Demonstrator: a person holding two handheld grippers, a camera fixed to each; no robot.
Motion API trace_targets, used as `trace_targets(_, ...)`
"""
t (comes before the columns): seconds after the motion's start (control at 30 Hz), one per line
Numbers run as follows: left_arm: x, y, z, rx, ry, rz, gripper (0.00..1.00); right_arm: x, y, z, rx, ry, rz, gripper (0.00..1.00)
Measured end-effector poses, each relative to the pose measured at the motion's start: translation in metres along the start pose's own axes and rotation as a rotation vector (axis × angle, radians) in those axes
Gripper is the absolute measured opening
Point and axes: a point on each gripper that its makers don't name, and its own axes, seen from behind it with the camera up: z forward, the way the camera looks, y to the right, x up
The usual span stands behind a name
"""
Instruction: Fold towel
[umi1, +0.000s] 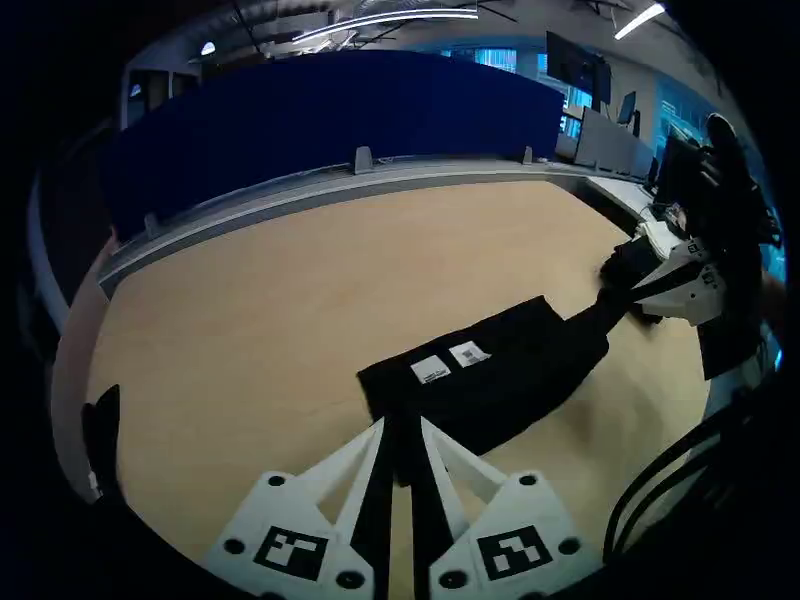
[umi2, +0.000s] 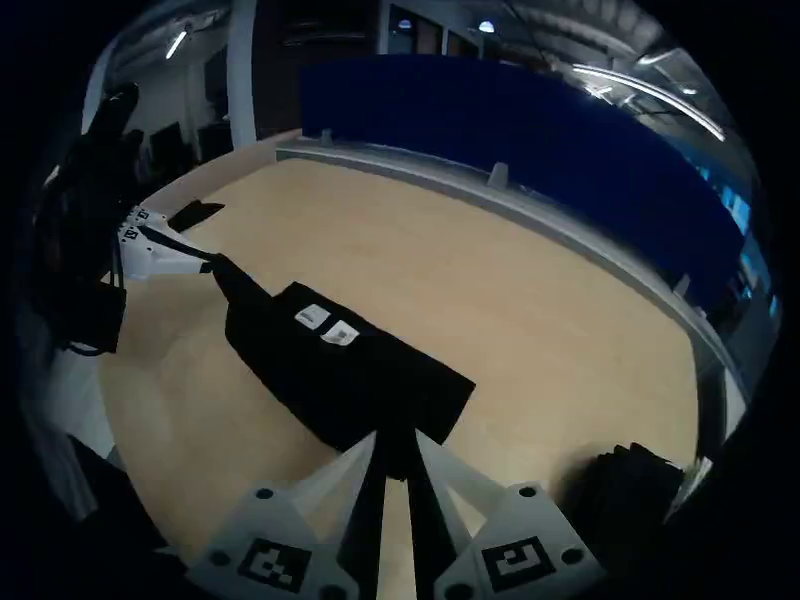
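so the black towel (umi1: 500, 370) is lying stretched out on the wooden table (umi1: 280, 300), left gripper (umi1: 403, 440) pinched tight on one end, right gripper (umi2: 395, 440) clamped on the opposite end

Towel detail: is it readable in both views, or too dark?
Left gripper view: the black towel is a flat dark shape, folds lost, only its white tags stand out. Right gripper view: equally dark, the table edge bowed by fisheye.
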Motion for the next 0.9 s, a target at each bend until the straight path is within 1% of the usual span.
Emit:
trace_targets(0.17, -0.002, -0.004, 0.017, 0.007, -0.011, -0.002, 0.1, -0.001, 0.013, 0.017, -0.004, -0.013, 0.035, 0.12)
trace_targets(0.37, -0.01, -0.007, 0.037, 0.025, -0.028, -0.003, 0.1, -0.011, 0.022, 0.038, -0.003, -0.05, 0.058, 0.12)
trace_targets(0.57, -0.015, -0.009, 0.051, 0.052, -0.025, 0.025, 0.1, -0.016, 0.024, 0.05, -0.033, -0.061, 0.055, 0.12)
trace_targets(0.77, -0.017, -0.009, 0.065, 0.054, -0.029, 0.027, 0.11, -0.021, 0.029, 0.062, -0.065, -0.074, 0.06, 0.13)
trace_targets(0.9, -0.016, -0.011, 0.071, 0.058, -0.028, 0.028, 0.13, -0.02, 0.032, 0.067, -0.082, -0.071, 0.066, 0.13)
